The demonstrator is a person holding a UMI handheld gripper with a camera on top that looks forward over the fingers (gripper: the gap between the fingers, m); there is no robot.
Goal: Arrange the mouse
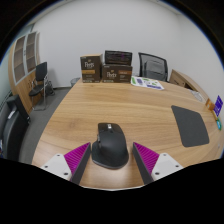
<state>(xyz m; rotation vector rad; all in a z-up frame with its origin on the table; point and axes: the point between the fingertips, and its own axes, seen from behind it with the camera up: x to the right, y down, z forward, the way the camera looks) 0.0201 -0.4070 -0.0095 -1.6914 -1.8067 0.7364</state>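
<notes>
A black computer mouse (pixel 109 146) rests on the wooden table (pixel 120 110) near its front edge. My gripper (pixel 111 160) is open, and the mouse stands between its two fingers. A gap shows on each side between the mouse and the magenta pads (pixel 76 157). The mouse's back end sits level with the fingertips, its front pointing away from me. A dark mouse mat (pixel 190 124) lies farther off to the right on the same table.
Cardboard boxes (pixel 92 69) and a black crate (pixel 118 58) stand at the table's far end, with papers (pixel 148 83) beside them. Office chairs (pixel 41 83) stand around the table. A small colourful object (pixel 218 104) sits at the far right edge.
</notes>
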